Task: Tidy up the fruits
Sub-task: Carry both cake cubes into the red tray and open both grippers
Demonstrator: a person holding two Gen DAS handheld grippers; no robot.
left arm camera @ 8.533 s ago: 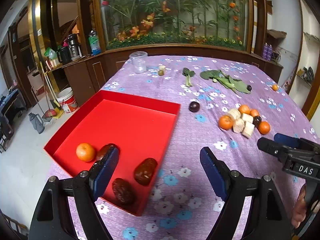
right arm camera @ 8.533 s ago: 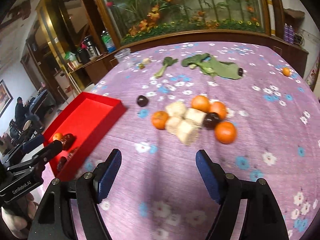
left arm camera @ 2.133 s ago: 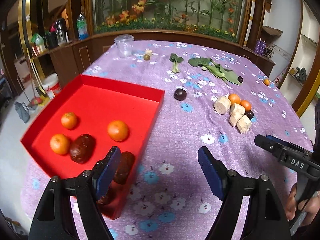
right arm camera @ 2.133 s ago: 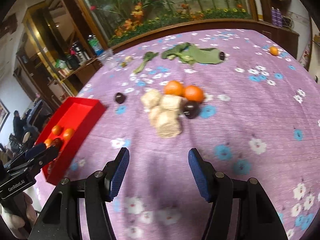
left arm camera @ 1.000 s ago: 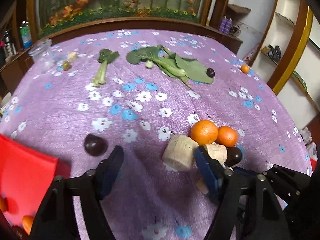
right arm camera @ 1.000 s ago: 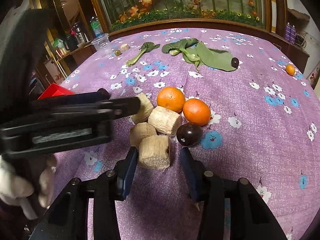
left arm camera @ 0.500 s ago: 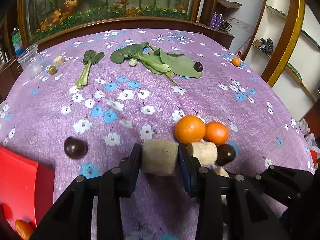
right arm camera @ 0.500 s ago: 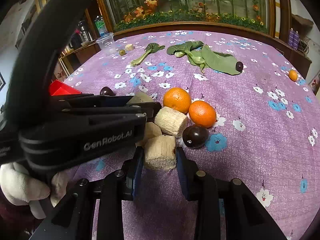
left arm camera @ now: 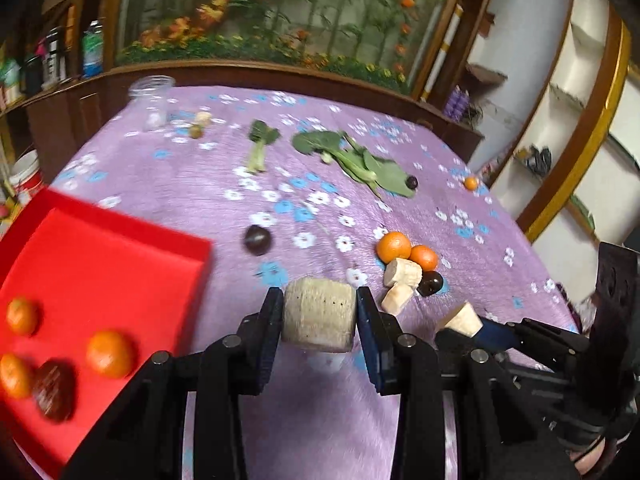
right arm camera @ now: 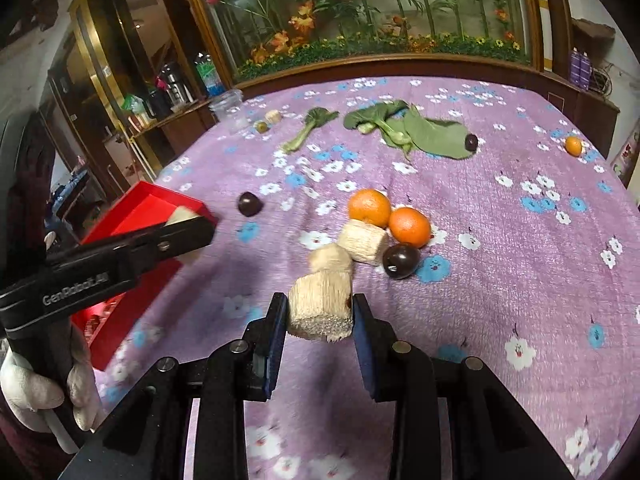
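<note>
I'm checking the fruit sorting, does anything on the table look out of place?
Yes. Leafy greens lie loose on the purple cloth among the fruit, and a lone small orange sits far off near the table's right edge, apart from the pair of oranges.

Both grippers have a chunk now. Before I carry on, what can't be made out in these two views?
- Red tray, left wrist view: near and left parts cut off by the frame edge; the fruit inside is motion-blurred.
- Same tray, right wrist view: the left gripper covers most of it, contents unreadable.
- Chunk in the right gripper, left wrist view: only its tip shows.
- Small items by the jar: too small to identify.
</note>
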